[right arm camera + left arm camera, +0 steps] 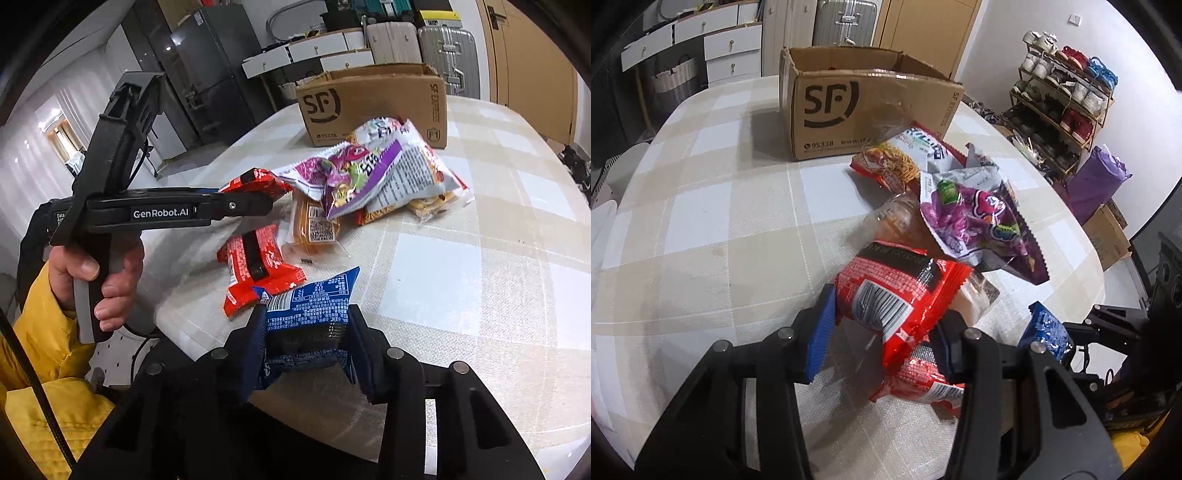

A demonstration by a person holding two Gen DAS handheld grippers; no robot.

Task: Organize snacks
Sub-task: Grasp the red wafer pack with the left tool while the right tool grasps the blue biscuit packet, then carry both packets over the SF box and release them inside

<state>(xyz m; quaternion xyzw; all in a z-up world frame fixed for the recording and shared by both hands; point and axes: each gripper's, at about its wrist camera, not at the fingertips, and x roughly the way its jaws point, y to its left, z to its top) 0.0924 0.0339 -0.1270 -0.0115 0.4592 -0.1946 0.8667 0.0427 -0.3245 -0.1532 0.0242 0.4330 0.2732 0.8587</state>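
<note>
My left gripper (pixel 886 317) is shut on a red snack packet (pixel 886 291), held a little above the checked tablecloth (pixel 720 206). In the right wrist view that gripper (pixel 269 197) comes in from the left with the red packet (pixel 255 179) at its tip. A second red packet (pixel 258 266) lies flat below it. My right gripper (pixel 306 332) is shut on a blue snack packet (pixel 314 302). A purple bag (pixel 343 173), a white bag and an orange packet (pixel 314 221) are heaped in front of an open cardboard box (pixel 373 107).
A hand in a yellow sleeve (pixel 103 269) holds the left gripper's handle. The table's rounded edge runs near both grippers. A shoe rack (pixel 1060 96), a purple sack (pixel 1097 184) and a silver suitcase (pixel 846 22) stand beyond the table.
</note>
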